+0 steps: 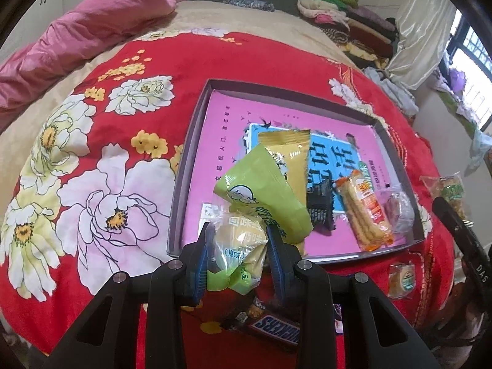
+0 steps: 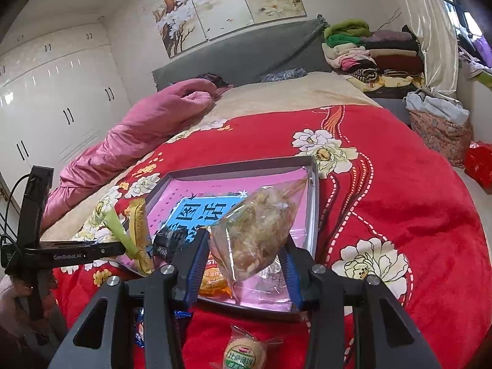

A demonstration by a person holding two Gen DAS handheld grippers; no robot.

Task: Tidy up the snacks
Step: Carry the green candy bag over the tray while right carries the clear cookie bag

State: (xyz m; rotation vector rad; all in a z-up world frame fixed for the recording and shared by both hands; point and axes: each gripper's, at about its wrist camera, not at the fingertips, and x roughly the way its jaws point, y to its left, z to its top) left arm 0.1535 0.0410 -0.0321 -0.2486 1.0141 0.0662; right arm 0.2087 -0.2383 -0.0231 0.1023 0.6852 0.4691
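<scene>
1. While both grippers hang over the bed's red floral blanket (image 1: 190, 61), the left gripper (image 1: 238, 247) is clamped on a clear-and-green wrapped pale round cake (image 1: 236, 246), pads pressing both sides, at the near left corner of the tray.
2. Right gripper (image 2: 246, 255) is clamped on a clear plastic bag of brown crispy snack (image 2: 258, 230), over the near right part of the tray.
3. Shallow grey box-lid tray with pink printed floor (image 1: 196, 141) lies on the blanket; inside: light green foil packet (image 1: 264, 190), gold foil packet (image 1: 292, 150), small black packet (image 1: 321, 209), orange pack of biscuit sticks (image 1: 364, 209), clear-wrapped reddish pastry (image 1: 396, 206).
4. On the blanket, near side of the tray: brown Snickers bar (image 1: 270, 327), round cake with green label (image 2: 244, 352).
5. Far left: pink quilt (image 2: 138, 129).
</scene>
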